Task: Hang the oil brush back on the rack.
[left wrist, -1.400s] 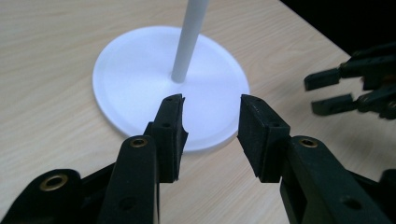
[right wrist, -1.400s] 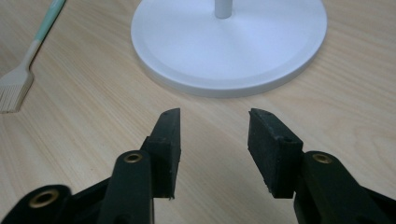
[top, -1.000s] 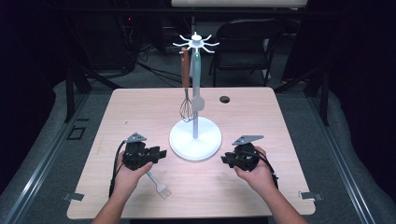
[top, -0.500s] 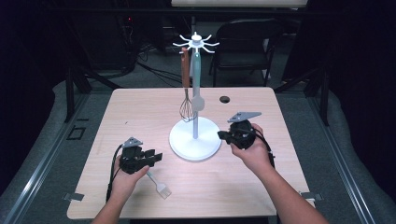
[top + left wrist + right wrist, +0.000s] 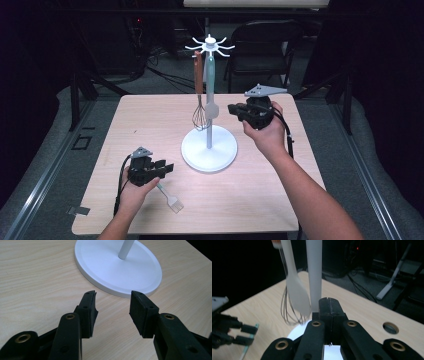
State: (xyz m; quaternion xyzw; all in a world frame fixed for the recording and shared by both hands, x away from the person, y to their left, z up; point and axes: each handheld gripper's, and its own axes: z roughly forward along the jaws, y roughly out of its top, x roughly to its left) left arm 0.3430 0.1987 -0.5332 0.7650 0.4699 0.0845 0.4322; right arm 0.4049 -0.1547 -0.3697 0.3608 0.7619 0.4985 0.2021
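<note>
1. While my left gripper sat low over the near-left part of the table, its jaws stood apart with nothing between them; in the left gripper view the pads framed bare wood just short of the stand's white base.
2. A small spatula with a pale teal handle lay flat on the table just beside that gripper, on the near side, touching neither jaw.
3. The stand stood upright at mid-table, base near my left gripper, post rising to a ring of hooks.
4. My right gripper was held up off the table right of the post, jaws pressed fully together, empty. They had just been closing, nothing caught between.
5. In the right gripper view the closed jaws pointed at the post, just in front.
6. A pale spoon hung from the hooks just beside the post; a wire whisk with a brown handle hung behind it.
7. A small dark round thing sat on the far table.
</note>
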